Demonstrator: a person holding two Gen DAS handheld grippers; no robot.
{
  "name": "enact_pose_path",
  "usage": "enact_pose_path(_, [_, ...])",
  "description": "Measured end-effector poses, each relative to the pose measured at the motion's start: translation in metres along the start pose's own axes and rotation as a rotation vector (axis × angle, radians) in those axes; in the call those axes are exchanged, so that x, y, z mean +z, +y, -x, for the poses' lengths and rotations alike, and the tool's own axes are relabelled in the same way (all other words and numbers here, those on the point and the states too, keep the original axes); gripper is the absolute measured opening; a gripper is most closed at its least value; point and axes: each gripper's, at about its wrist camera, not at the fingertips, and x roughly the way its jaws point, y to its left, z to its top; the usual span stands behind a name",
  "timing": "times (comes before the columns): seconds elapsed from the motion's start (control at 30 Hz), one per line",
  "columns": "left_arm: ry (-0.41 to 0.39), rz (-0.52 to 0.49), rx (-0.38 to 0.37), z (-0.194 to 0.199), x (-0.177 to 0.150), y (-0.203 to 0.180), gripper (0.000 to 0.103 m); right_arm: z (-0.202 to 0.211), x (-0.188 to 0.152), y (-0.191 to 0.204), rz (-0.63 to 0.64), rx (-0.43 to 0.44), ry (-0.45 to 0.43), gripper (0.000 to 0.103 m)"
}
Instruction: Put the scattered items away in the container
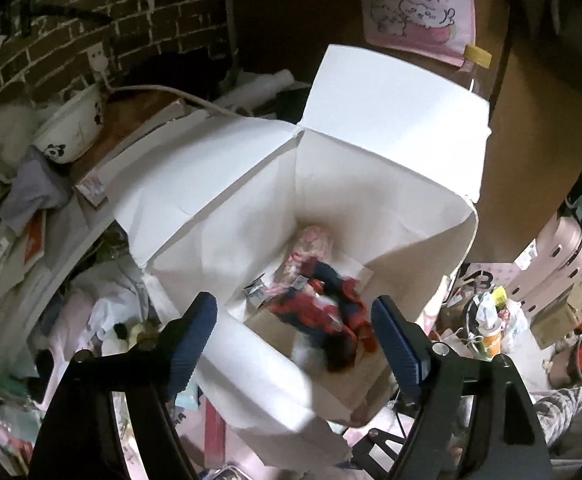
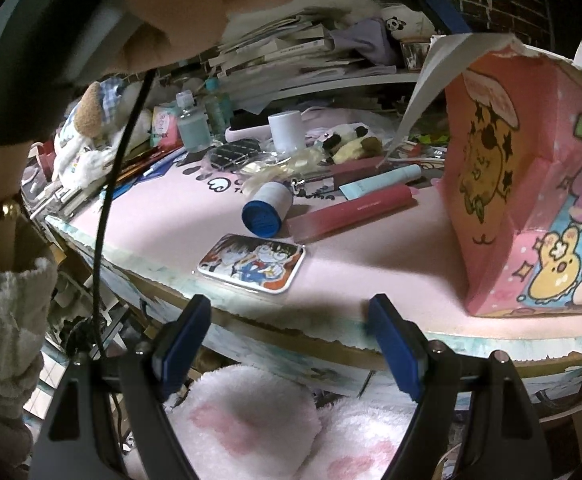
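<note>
Both claws empty, jaws apart — left gripper (image 1: 293, 316) hovers over the open box (image 1: 391, 128), where a blurred red-and-blue item (image 1: 323, 312) lies among other bits at the bottom. Looks like a drop just done. Right gripper (image 2: 289, 320) faces the pink table (image 2: 163, 232); next pick likely the near cartoon tin (image 2: 251, 267) or blue-capped bottle (image 2: 268, 209) — needs a reach forward.

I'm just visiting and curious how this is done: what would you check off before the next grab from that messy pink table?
1. Right gripper open, nothing between its fingers: ok.
2. Left gripper open above the box: ok.
3. Box flaps open: ok.
4. Room left inside the box: ok, items only cover the bottom.
5. Cartoon tin lying free near the table edge: ok.
6. Blue-capped bottle free to lift: cannot tell, it lies against the red case.
</note>
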Motion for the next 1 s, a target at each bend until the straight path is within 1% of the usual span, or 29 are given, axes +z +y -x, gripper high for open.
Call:
enact_pose_path(0.1, [-0.045,0.013,0.008,0.016,-0.004,0.004,0.078,0.000,-0.001,0.001,-0.001,-0.001,-0.010,0.079])
enact_pose_path(0.17, [-0.080,0.022,0.017,0.030,-0.010,0.008,0.083,0.000,-0.001,0.002,-0.001,-0.001,-0.022,0.079])
enact_pose_path(0.23, [-0.119,0.043,0.042,0.047,-0.020,0.015,0.085,-0.001,-0.001,0.005,0.004,-0.004,-0.036,0.079])
enact_pose_path(0.33, [-0.169,0.090,0.110,0.066,-0.037,0.029,0.092,-0.003,0.000,0.010,0.013,0.004,-0.059,0.079])
enact_pose_path(0.47, [-0.207,0.192,0.244,0.083,-0.070,0.055,0.092,-0.011,0.000,0.020,0.033,-0.002,-0.090,0.079])
enact_pose_path(0.6, [-0.229,0.322,0.314,0.092,-0.111,0.083,0.092,-0.018,0.000,0.030,0.027,-0.022,-0.130,0.079])
enact_pose_path(0.7, [-0.239,0.404,0.341,0.097,-0.141,0.099,0.092,-0.021,-0.005,0.036,-0.021,-0.059,-0.184,0.079])
enact_pose_path(0.77, [-0.241,0.451,0.359,0.098,-0.158,0.108,0.092,-0.025,-0.010,0.044,-0.036,-0.098,-0.237,0.079])
enact_pose_path(0.87, [-0.238,0.504,0.363,0.101,-0.181,0.120,0.092,-0.029,-0.015,0.055,-0.028,-0.157,-0.290,0.079])
enact_pose_path(0.93, [-0.233,0.528,0.366,0.101,-0.195,0.124,0.092,-0.035,-0.016,0.062,-0.013,-0.217,-0.313,0.079])
enact_pose_path(1.0, [-0.223,0.551,0.368,0.099,-0.206,0.128,0.092,-0.038,-0.017,0.065,-0.010,-0.251,-0.327,0.079])
